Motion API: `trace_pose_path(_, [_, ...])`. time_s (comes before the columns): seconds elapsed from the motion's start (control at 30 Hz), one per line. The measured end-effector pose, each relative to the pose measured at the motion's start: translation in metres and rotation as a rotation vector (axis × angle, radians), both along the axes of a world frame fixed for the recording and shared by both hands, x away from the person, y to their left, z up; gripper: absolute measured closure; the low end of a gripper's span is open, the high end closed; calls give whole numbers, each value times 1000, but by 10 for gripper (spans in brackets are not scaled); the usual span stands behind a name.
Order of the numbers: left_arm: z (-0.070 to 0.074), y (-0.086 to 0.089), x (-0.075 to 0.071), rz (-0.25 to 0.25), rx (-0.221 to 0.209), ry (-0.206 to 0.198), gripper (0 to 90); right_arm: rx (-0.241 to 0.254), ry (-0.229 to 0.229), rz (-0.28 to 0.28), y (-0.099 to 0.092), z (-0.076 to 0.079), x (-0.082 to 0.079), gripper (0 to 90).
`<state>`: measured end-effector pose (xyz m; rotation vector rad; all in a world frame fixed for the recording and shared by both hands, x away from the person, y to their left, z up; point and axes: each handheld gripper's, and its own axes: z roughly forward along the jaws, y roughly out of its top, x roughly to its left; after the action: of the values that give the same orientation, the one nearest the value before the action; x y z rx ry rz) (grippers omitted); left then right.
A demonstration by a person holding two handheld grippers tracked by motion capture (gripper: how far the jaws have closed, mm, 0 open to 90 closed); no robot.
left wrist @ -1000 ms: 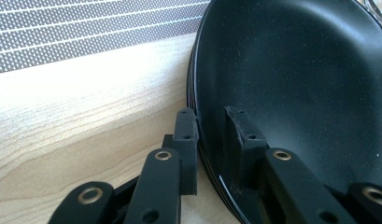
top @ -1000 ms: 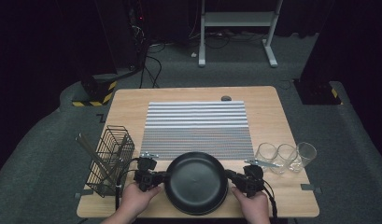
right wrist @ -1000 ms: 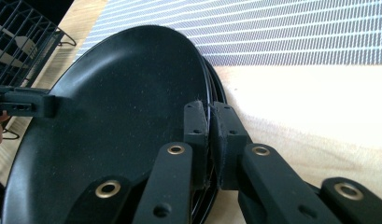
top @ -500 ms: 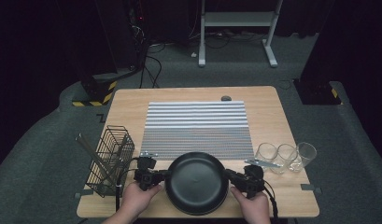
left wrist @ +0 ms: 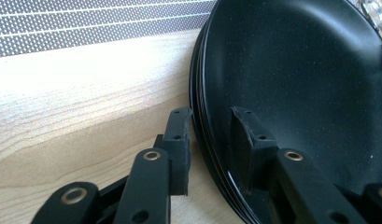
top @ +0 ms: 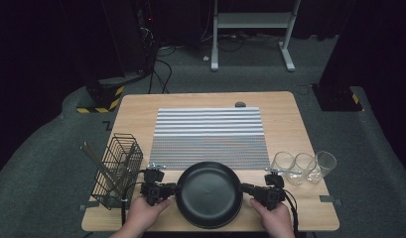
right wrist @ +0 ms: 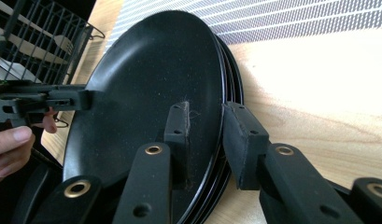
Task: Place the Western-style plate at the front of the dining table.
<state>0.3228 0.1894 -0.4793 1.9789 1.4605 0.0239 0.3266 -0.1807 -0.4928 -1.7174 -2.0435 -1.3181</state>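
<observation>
A stack of black plates (top: 208, 193) lies flat on the wooden table (top: 290, 124) near its front edge. My left gripper (top: 174, 189) reaches in from the left and straddles the stack's left rim (left wrist: 202, 93). One jaw lies over the top plate, the other outside the stack. My right gripper (top: 244, 188) straddles the right rim (right wrist: 223, 70) in the same way. Both pairs of jaws have just been opening. Each has the rim between its pads, with a small gap showing. The plates (right wrist: 146, 70) rest on the table.
A black wire basket (top: 116, 168) with cutlery stands left of the plates. A striped placemat (top: 208, 136) lies behind them. Three clear glasses (top: 302, 166) stand in a row at the right. A small dark object (top: 239, 104) sits at the far edge.
</observation>
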Motion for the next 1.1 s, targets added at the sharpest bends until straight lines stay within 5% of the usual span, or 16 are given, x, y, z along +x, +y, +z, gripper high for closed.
trace_pose_path(0.3, [-4, -3, 0, -41, -15, 38, 655, 43, 68, 3, -1, -1, 1, 653])
trace_pose_path(1.1, [-5, -2, 2, -21, -50, 81, 616, 11, 66, -36, 11, -1, 4, 742])
